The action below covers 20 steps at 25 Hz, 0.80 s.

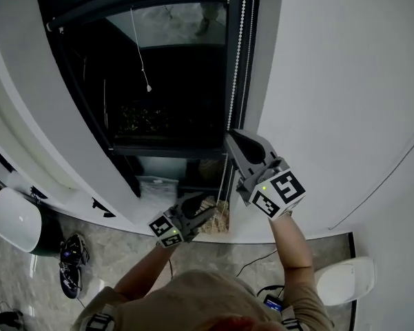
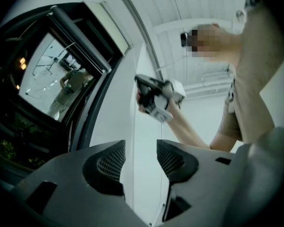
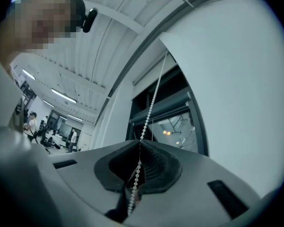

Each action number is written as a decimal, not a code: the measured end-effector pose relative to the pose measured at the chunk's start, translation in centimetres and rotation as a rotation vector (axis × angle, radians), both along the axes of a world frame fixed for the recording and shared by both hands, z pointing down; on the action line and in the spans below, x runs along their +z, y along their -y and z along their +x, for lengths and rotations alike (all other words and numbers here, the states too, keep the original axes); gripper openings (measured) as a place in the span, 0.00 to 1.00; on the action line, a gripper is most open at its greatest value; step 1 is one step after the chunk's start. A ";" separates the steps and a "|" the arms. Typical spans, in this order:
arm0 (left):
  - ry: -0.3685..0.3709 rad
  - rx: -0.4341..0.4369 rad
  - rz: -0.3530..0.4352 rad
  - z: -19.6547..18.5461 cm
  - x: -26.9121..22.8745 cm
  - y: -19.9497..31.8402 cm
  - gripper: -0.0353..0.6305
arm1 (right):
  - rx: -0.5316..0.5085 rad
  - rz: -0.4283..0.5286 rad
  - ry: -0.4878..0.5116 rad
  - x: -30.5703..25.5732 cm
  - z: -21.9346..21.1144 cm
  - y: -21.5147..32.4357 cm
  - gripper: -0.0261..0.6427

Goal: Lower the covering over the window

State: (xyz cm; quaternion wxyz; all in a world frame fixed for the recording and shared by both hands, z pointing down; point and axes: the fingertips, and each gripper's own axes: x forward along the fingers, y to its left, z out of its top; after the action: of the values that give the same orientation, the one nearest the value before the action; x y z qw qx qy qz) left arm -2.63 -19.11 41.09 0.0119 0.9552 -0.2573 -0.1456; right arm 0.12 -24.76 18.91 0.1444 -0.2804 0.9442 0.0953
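The tall dark-framed window (image 1: 165, 81) has its roller covering (image 3: 165, 109) rolled up near the top. A white bead chain (image 1: 238, 47) hangs along the window's right edge. My right gripper (image 1: 229, 135) reaches up at that chain; in the right gripper view its jaws (image 3: 139, 144) are shut on the bead chain (image 3: 151, 105), which runs down between the pads. My left gripper (image 1: 211, 207) is lower, near the sill, and its jaws (image 2: 141, 151) stand open. The thin chain (image 2: 161, 126) drops into that gap near one pad, and neither pad presses on it.
A plain white wall (image 1: 344, 81) lies right of the window. A thin pull cord (image 1: 142, 57) with a small end weight hangs in front of the glass. On the floor are a white rounded bin (image 1: 17, 221), a tangle of cables (image 1: 72, 257) and a white object (image 1: 344, 278).
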 end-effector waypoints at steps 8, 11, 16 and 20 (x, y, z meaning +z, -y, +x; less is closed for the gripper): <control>-0.038 -0.039 0.249 0.0 -21.3 5.6 0.36 | -0.127 -0.194 -0.158 10.4 -1.8 -0.8 0.06; 0.111 -0.058 0.296 3.0 -22.7 5.7 0.30 | -0.151 -0.184 -0.163 10.8 -1.8 -2.4 0.06; 0.084 -0.126 0.237 3.1 -22.1 5.7 0.09 | -0.142 -0.185 -0.137 11.1 -0.1 -2.9 0.06; 0.076 -0.217 0.218 1.5 -20.0 6.7 0.09 | -0.109 -0.043 -0.097 9.7 1.6 -3.5 0.14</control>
State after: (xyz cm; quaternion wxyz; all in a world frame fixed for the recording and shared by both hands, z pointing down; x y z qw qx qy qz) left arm -1.14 -25.84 21.07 -0.1174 0.9222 -0.3421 -0.1370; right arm 1.69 -21.25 28.61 0.0976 -0.2268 0.9657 0.0806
